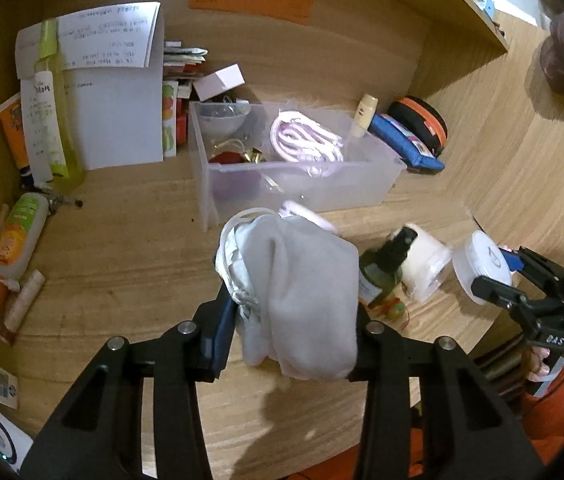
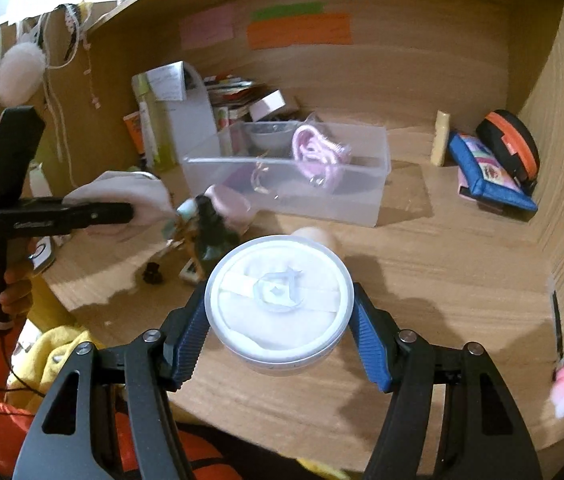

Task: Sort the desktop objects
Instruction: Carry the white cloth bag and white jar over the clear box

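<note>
Wooden desk alcove; left claw grips cloth, right claw a jar.

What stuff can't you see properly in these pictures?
- Left wrist view: the grey cloth bundle in the left tool hides the desk behind it.
- Left wrist view: writing on the white paper is too small.
- Right wrist view: the dark bottle is blurred.
- Right wrist view: the round white container in the right tool hides its own sides.

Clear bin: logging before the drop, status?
Left gripper shut on grey cloth pouch. Right gripper shut on round white jar. Clear bin ahead, open, partly filled.
</note>
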Tool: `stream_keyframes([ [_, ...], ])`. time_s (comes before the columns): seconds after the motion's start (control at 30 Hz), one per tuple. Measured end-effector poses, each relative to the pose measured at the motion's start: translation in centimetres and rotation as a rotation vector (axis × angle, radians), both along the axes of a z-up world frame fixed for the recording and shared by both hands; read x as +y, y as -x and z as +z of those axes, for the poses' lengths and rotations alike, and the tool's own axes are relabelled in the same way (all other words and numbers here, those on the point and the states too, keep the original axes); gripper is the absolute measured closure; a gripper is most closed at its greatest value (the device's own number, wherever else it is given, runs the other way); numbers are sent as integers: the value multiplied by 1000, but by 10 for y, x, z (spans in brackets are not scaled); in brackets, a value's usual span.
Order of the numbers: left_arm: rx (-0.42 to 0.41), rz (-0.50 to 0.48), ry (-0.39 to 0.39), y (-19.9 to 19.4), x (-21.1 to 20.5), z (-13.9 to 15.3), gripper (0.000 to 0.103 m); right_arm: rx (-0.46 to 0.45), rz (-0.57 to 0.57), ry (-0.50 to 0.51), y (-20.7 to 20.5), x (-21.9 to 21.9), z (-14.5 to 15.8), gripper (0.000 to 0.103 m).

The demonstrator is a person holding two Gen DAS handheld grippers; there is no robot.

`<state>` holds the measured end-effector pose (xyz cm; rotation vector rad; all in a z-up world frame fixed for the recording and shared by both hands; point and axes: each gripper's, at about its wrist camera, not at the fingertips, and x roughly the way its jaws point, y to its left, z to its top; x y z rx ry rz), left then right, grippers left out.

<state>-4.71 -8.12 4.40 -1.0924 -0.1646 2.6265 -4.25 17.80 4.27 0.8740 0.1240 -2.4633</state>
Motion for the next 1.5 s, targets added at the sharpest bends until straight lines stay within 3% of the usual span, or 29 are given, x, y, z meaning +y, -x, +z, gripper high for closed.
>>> stream_keyframes([
  [0.37, 13, 22, -99, 28, -21, 20, 62, 37, 4, -6, 38, -4, 22, 40],
  [1.1, 35, 2, -70, 95, -3, 44, 62, 9, 0, 8, 129, -19, 31, 41],
  [1.5, -44, -22, -60, 142, 9, 22, 62, -12, 17, -18, 170, -35, 26, 41],
])
